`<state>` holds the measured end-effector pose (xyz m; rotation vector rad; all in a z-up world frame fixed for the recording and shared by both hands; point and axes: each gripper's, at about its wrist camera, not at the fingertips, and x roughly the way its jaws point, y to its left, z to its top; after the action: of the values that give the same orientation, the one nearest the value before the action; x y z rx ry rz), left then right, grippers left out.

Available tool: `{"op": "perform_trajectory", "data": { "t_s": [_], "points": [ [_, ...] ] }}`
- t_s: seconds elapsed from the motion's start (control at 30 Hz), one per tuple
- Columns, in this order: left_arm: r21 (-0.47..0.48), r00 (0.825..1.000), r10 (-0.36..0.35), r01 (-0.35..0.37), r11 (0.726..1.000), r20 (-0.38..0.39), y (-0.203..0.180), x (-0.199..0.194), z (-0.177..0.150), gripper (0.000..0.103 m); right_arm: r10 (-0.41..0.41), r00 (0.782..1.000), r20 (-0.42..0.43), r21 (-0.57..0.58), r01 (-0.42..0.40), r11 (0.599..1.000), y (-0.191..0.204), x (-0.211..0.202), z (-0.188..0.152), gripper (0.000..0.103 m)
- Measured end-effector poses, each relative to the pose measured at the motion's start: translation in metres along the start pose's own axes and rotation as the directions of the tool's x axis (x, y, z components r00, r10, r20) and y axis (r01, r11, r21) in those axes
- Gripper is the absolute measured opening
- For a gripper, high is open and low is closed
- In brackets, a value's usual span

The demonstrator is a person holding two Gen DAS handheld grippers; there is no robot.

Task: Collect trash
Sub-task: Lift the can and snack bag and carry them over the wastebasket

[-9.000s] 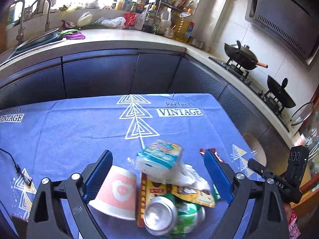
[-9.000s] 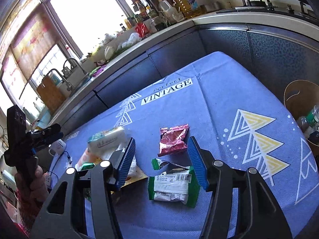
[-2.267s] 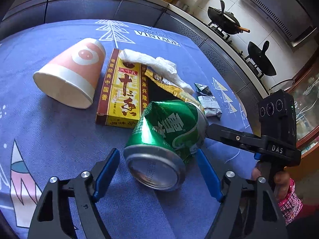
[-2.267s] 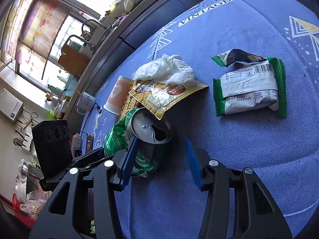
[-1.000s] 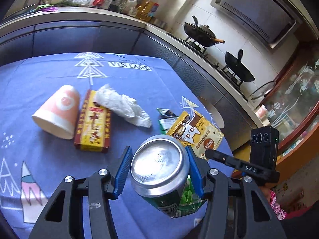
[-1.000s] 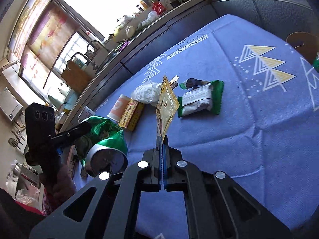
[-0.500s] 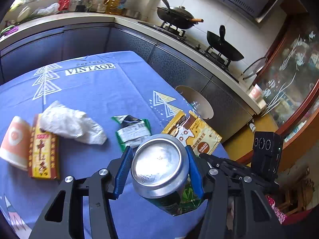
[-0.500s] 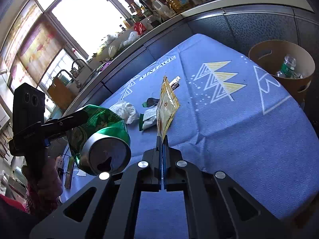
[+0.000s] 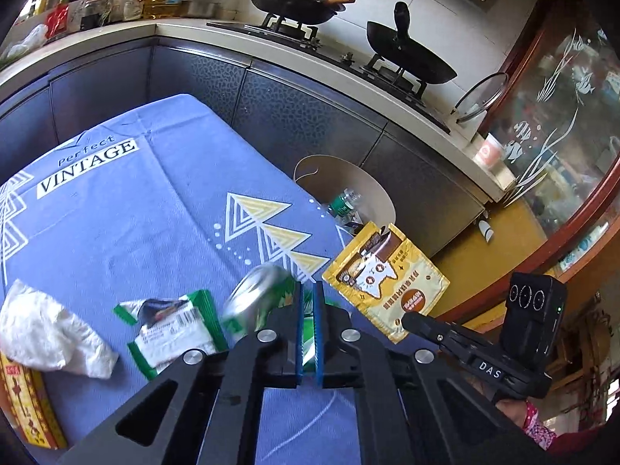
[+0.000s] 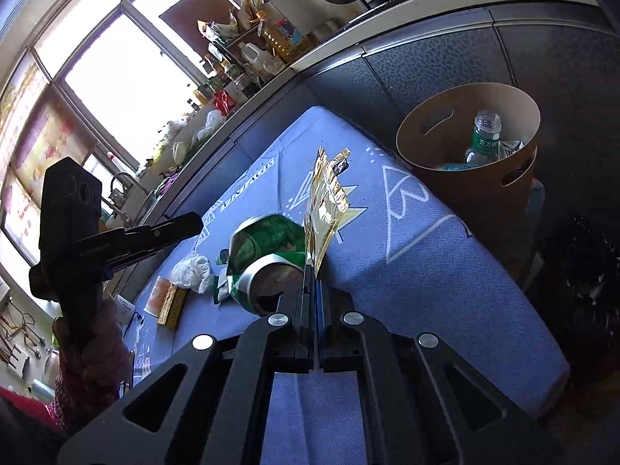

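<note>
The dented green can (image 9: 255, 298) is blurred and loose just beyond my left gripper (image 9: 307, 285), whose blue jaws are closing to a narrow slit with nothing pressed between them. In the right wrist view the can (image 10: 267, 252) hangs over the blue tablecloth, apart from the left gripper (image 10: 195, 219). My right gripper (image 10: 312, 269) is shut on the lower edge of a yellow snack pouch (image 10: 323, 201), held upright. The same pouch (image 9: 387, 283) shows near the table's corner. A brown paper bin (image 10: 480, 186) stands past the table's edge.
A green wrapper (image 9: 174, 329), a crumpled white tissue (image 9: 46, 329) and a yellow-red box (image 9: 23, 403) lie on the tablecloth (image 9: 135, 213). The bin holds a plastic bottle (image 10: 482, 135). Dark cabinets and a stove with woks (image 9: 410, 58) run behind.
The green can has left the left gripper's jaws, and they have come together. Both grippers have swung toward the table's corner, so the bin now appears closer.
</note>
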<state>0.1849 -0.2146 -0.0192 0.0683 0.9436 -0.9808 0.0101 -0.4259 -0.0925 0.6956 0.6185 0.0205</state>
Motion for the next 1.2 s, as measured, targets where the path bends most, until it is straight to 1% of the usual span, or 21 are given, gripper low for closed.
{"op": "perform_trajectory", "data": {
  "t_s": [0.1, 0.13, 0.17, 0.2, 0.23, 0.27, 0.3, 0.33, 0.37, 0.47, 0.57, 0.63, 0.73, 0.87, 0.9, 0.93, 0.97, 1.07, 1.13, 1.17, 1.2],
  "points": [
    [0.007, 0.999, 0.033, -0.033, 0.999, -0.004, 0.004, 0.005, 0.002, 0.005, 0.012, 1.0, -0.022, 0.018, -0.012, 1.0, -0.004, 0.011, -0.002, 0.001],
    [-0.005, 0.999, 0.04, -0.04, 0.999, -0.022, 0.008, 0.007, 0.002, 0.007, 0.013, 1.0, -0.025, 0.017, -0.013, 1.0, -0.002, 0.014, -0.005, 0.001],
    [-0.024, 0.998, 0.044, -0.045, 0.999, -0.039, 0.013, 0.007, 0.001, 0.02, 0.019, 0.999, -0.029, 0.017, -0.018, 1.0, -0.002, 0.016, -0.006, 0.001],
    [-0.05, 0.998, 0.038, -0.041, 0.998, -0.053, 0.018, 0.007, -0.002, 0.028, 0.021, 0.999, -0.032, 0.013, -0.021, 1.0, -0.001, 0.018, -0.007, 0.001],
    [-0.066, 0.998, 0.037, -0.04, 0.997, -0.056, 0.022, 0.006, -0.006, 0.04, 0.018, 0.999, -0.032, 0.005, -0.018, 1.0, 0.002, 0.018, -0.009, 0.001],
    [-0.077, 0.997, 0.043, -0.048, 0.996, -0.063, 0.027, 0.004, -0.012, 0.045, 0.014, 0.999, -0.032, -0.003, -0.014, 1.0, 0.004, 0.018, -0.01, 0.001],
    [-0.091, 0.996, 0.043, -0.05, 0.995, -0.079, 0.03, 0.004, -0.018, 0.047, 0.012, 0.999, -0.032, -0.009, -0.012, 1.0, 0.004, 0.019, -0.01, 0.001],
    [-0.118, 0.995, 0.03, -0.041, 0.992, -0.096, 0.035, 0.005, -0.024, 0.054, 0.01, 0.999, -0.036, -0.012, -0.01, 1.0, 0.004, 0.021, -0.01, 0.001],
    [-0.151, 0.994, 0.011, -0.028, 0.988, -0.112, 0.04, 0.007, -0.029, 0.058, 0.007, 0.999, -0.041, -0.014, -0.007, 1.0, 0.006, 0.022, -0.011, 0.001],
    [-0.251, 0.986, -0.069, 0.029, 0.967, -0.152, 0.051, 0.019, -0.045, 0.058, 0.0, 0.998, -0.067, -0.013, 0.0, 1.0, 0.006, 0.03, -0.015, 0.001],
    [-0.303, 0.978, -0.119, 0.063, 0.951, -0.17, 0.053, 0.031, -0.05, 0.058, -0.014, 0.996, -0.086, -0.033, 0.011, 0.999, 0.009, 0.036, -0.019, 0.001],
    [-0.319, 0.974, -0.159, 0.101, 0.942, -0.162, 0.052, 0.037, -0.047, 0.059, -0.021, 0.995, -0.095, -0.041, 0.017, 0.999, 0.011, 0.04, -0.021, 0.001],
    [-0.342, 0.973, -0.18, 0.122, 0.932, -0.143, 0.055, 0.042, -0.037, 0.058, -0.026, 0.995, -0.101, -0.048, 0.021, 0.999, 0.012, 0.042, -0.023, 0.001],
    [-0.416, 0.96, -0.249, 0.174, 0.892, -0.132, 0.064, 0.05, -0.033, 0.058, -0.039, 0.994, -0.1, -0.066, 0.032, 0.997, 0.014, 0.042, -0.022, 0.001],
    [-0.428, 0.96, -0.251, 0.177, 0.886, -0.125, 0.066, 0.051, -0.032, 0.058, -0.038, 0.994, -0.101, -0.065, 0.032, 0.997, 0.014, 0.042, -0.023, 0.001],
    [-0.432, 0.961, -0.248, 0.173, 0.885, -0.123, 0.066, 0.053, -0.032, 0.053, -0.039, 0.994, -0.101, -0.066, 0.032, 0.997, 0.015, 0.043, -0.023, 0.001],
    [-0.429, 0.961, -0.247, 0.172, 0.887, -0.126, 0.065, 0.056, -0.031, 0.037, -0.04, 0.994, -0.102, -0.068, 0.033, 0.997, 0.015, 0.043, -0.023, 0.001],
    [-0.433, 0.96, -0.249, 0.171, 0.885, -0.129, 0.064, 0.063, -0.03, 0.015, -0.039, 0.994, -0.099, -0.067, 0.032, 0.997, 0.013, 0.044, -0.022, 0.001],
    [-0.43, 0.959, -0.256, 0.182, 0.885, -0.122, 0.062, 0.061, -0.026, 0.01, -0.046, 0.996, -0.082, -0.071, 0.041, 0.997, 0.014, 0.04, -0.021, 0.001],
    [-0.418, 0.96, -0.255, 0.185, 0.89, -0.118, 0.059, 0.058, -0.023, 0.009, -0.052, 0.997, -0.064, -0.078, 0.047, 0.996, 0.014, 0.036, -0.018, 0.001],
    [-0.39, 0.966, -0.232, 0.171, 0.905, -0.115, 0.053, 0.054, -0.018, 0.009, -0.052, 0.997, -0.049, -0.079, 0.048, 0.996, 0.014, 0.033, -0.016, 0.001]
  ]
}}
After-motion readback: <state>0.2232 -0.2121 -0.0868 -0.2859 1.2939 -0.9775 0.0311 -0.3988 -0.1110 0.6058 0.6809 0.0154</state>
